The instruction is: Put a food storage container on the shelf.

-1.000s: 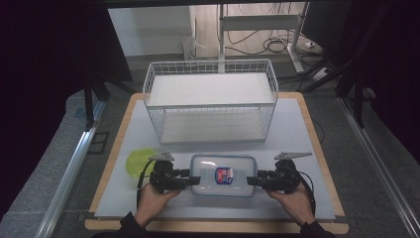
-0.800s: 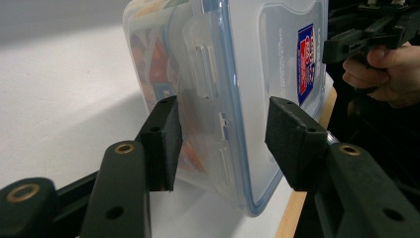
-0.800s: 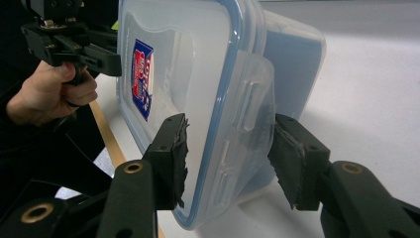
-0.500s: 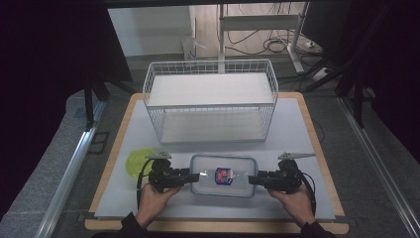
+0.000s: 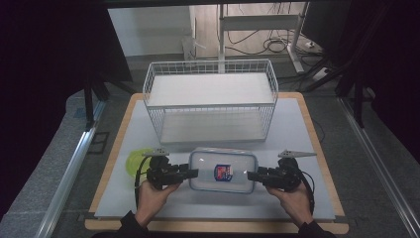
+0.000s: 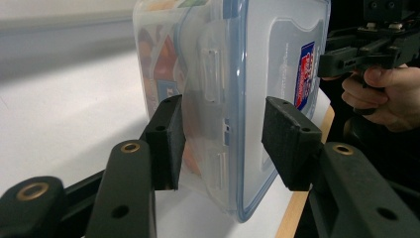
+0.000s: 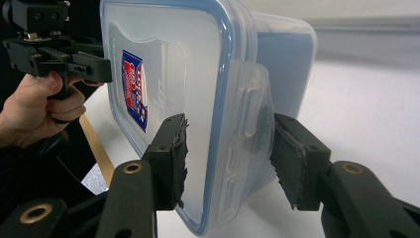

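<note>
A clear plastic container [image 5: 223, 171] with a blue-rimmed lid and a red-and-blue label lies flat on the white table near the front edge. My left gripper [image 5: 193, 173] is at its left short end and my right gripper [image 5: 251, 176] at its right short end. In the left gripper view the jaws of my left gripper [image 6: 223, 144] have just been closing and clamp the container [image 6: 223, 74] at its end latch. In the right gripper view my right gripper [image 7: 228, 158] clamps the lid and latch flap of the container [image 7: 198, 74] the same way. Colourful contents show through the wall.
A white wire basket [image 5: 210, 99] stands behind the container, close to its far side. A yellow-green round dish [image 5: 132, 161] lies just left of the left hand. The table's wooden edge [image 5: 218, 225] runs along the front.
Both grippers have slid a little inward onto the container's short ends, and their jaws have narrowed around them. The container has stayed in place.
</note>
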